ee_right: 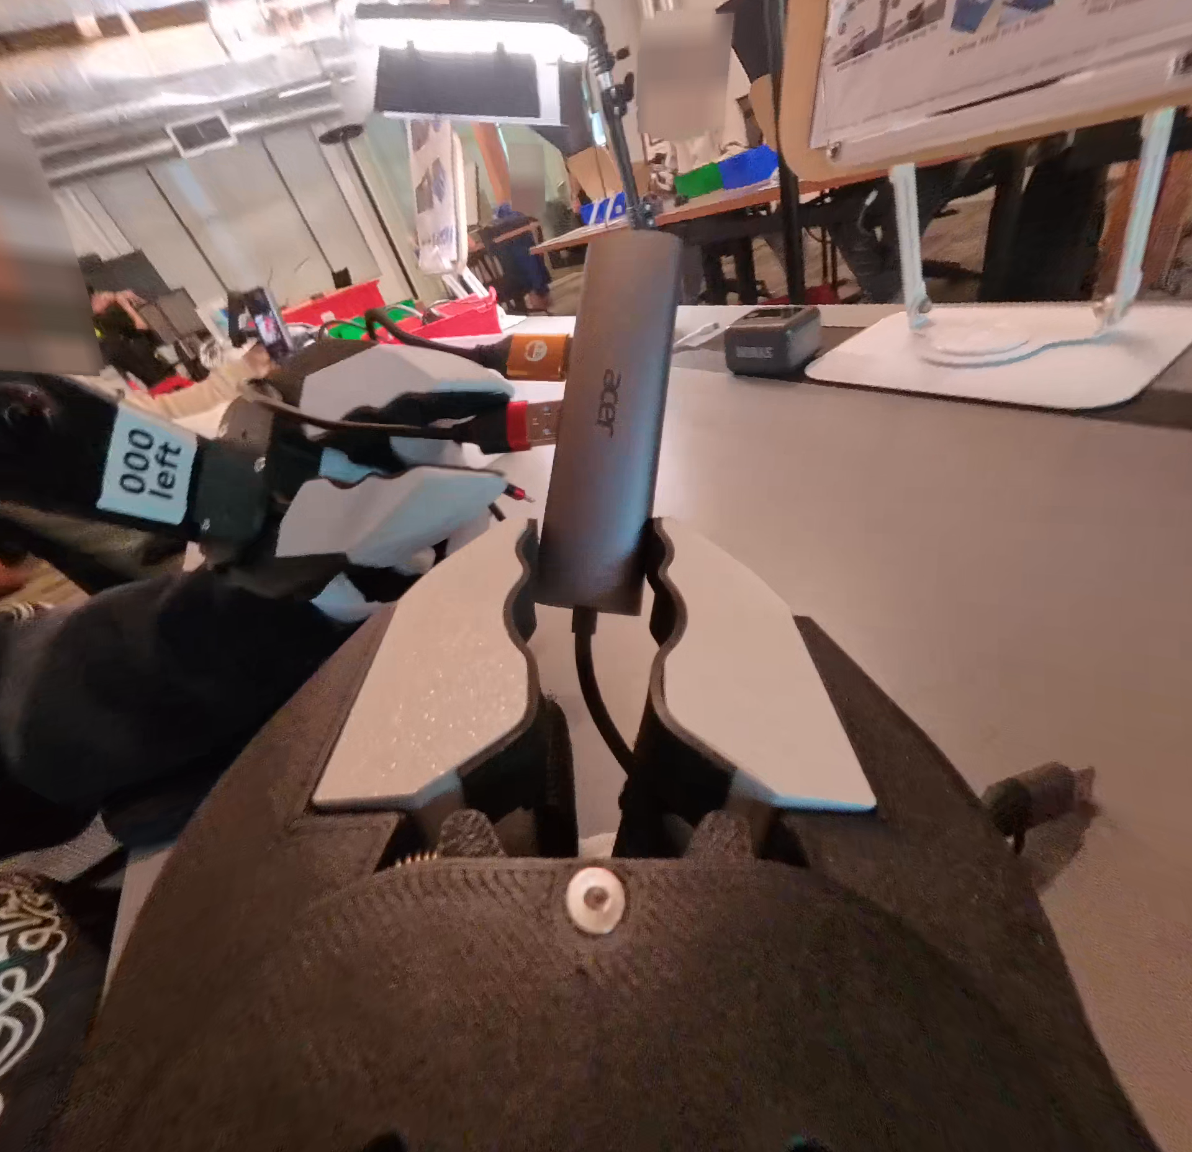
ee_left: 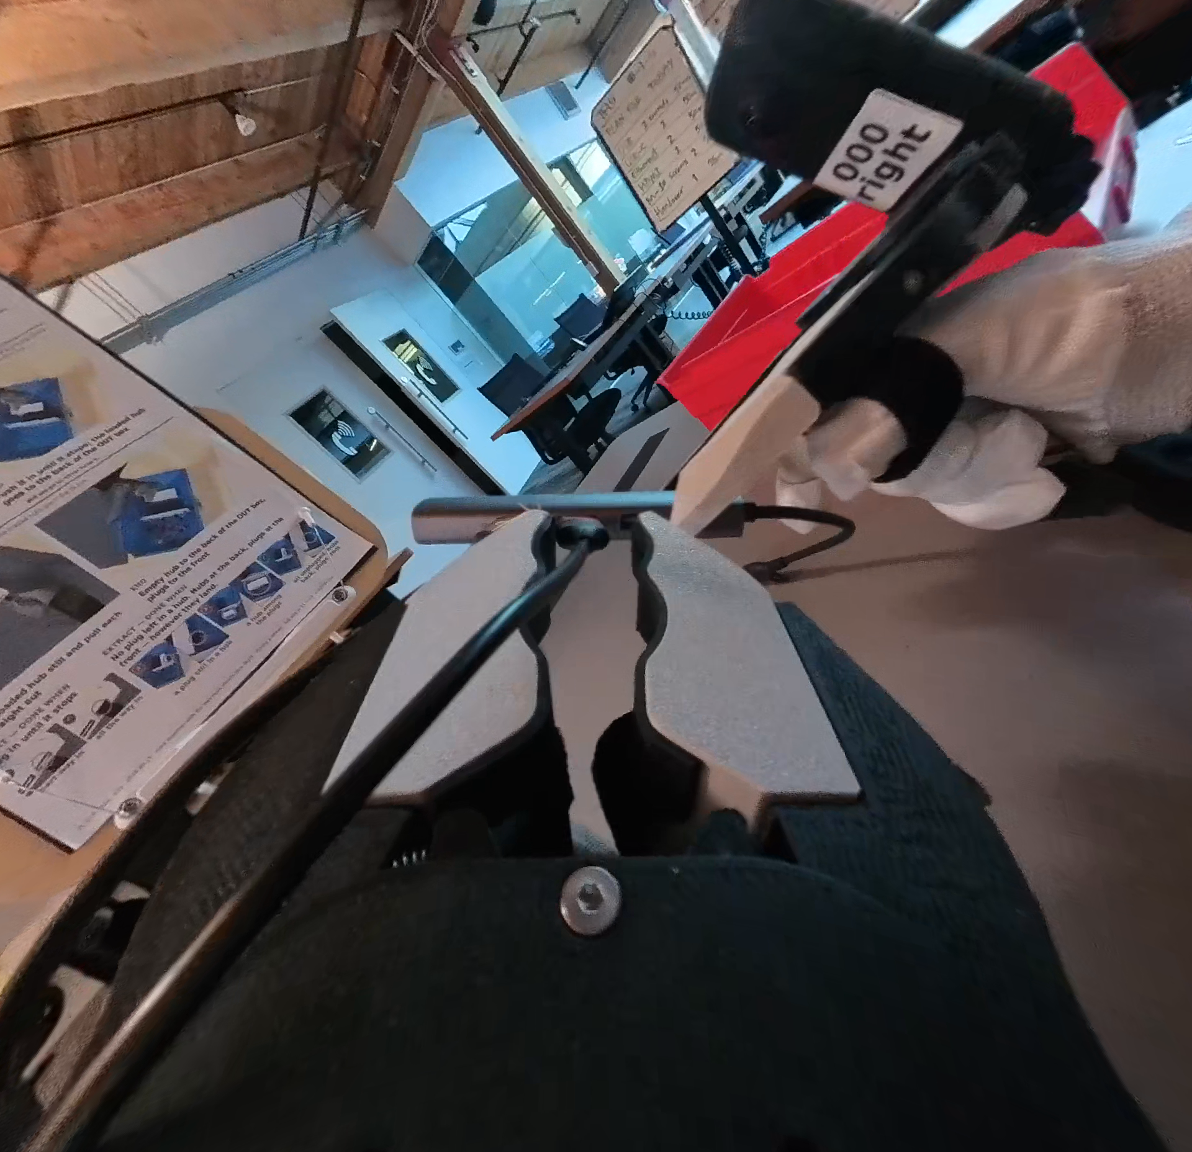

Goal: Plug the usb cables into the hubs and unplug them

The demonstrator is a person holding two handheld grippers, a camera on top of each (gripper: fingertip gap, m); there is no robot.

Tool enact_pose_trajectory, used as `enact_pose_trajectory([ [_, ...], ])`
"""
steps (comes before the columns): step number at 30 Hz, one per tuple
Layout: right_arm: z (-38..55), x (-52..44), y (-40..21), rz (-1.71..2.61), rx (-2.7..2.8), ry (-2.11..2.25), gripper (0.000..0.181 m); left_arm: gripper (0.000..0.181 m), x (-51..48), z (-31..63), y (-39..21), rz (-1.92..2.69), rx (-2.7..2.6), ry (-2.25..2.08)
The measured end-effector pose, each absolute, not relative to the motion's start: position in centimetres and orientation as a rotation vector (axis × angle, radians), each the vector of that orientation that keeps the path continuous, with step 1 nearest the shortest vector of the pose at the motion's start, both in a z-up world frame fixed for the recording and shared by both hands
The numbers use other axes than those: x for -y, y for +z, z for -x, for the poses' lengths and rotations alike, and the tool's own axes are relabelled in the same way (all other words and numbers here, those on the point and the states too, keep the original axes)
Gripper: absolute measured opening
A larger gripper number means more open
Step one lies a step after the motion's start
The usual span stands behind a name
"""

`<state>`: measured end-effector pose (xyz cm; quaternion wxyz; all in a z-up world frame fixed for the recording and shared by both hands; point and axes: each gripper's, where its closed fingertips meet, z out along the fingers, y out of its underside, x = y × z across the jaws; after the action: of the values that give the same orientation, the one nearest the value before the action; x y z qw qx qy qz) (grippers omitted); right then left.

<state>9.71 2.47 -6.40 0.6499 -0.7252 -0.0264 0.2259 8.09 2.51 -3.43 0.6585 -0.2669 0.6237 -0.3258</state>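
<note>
Right gripper (ee_right: 590, 557) clamps hub (ee_right: 613, 405); orange plug (ee_right: 535, 355) inserted.

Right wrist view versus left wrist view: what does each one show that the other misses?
Only the right wrist view shows the orange plug already seated in the hub, and the red-collared plug at a port.

Only the left wrist view shows the white-gloved hand holding the right gripper.

Both show the hub, the left gripper pinching a black cable, and the grey table.
</note>
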Motion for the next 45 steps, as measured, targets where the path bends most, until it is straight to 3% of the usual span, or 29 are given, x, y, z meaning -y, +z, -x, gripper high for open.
enact_pose_trajectory([
  [6, -10.7, -2.3, -6.1, 1.609, 0.003, 0.557, 0.032, 0.007, -2.3, -8.0, -3.6, 0.589, -1.431, -0.749],
  [12, -11.0, -2.5, -6.9, 1.666, 0.004, 0.511, 0.032, 0.003, -2.5, -7.1, -1.4, 0.590, -1.326, -0.860],
  [21, -9.8, -3.0, -7.7, 1.646, -0.087, 0.771, 0.032, 0.000, -3.5, -3.8, 3.8, 0.699, -0.927, -1.509],
  [29, -12.2, -2.9, -13.1, 2.074, 0.082, 0.183, 0.032, 0.000, -4.1, -4.3, 3.4, 0.790, -0.898, -1.567],
  [33, -10.4, -2.7, -16.2, 2.242, 0.175, 0.253, 0.033, 0.000, -4.6, -4.4, 3.2, 0.831, -0.872, -1.619],
  [36, -9.5, -3.8, -12.7, 2.016, 0.290, 0.176, 0.064, 0.000, -5.1, -4.5, 3.1, 0.885, -0.838, -1.703],
  [38, -8.3, -3.7, -8.1, 1.724, 0.401, 0.052, 0.073, 0.000, -5.4, -4.7, 2.8, 0.936, -0.799, -1.801],
  [41, -5.7, -1.6, -3.4, 1.348, 0.533, -0.149, 0.056, 0.000, -5.2, -5.2, 2.1, 1.009, -0.739, -1.957],
  [43, -4.3, -1.2, -3.2, 1.288, 0.601, -0.206, 0.045, 0.000, -4.7, -5.6, 1.6, 1.043, -0.731, -2.020],
  [45, -4.1, -1.8, -3.8, 1.321, 0.618, -0.260, 0.045, 0.000, -3.9, -6.0, 1.3, 1.051, -0.753, -2.040],
])
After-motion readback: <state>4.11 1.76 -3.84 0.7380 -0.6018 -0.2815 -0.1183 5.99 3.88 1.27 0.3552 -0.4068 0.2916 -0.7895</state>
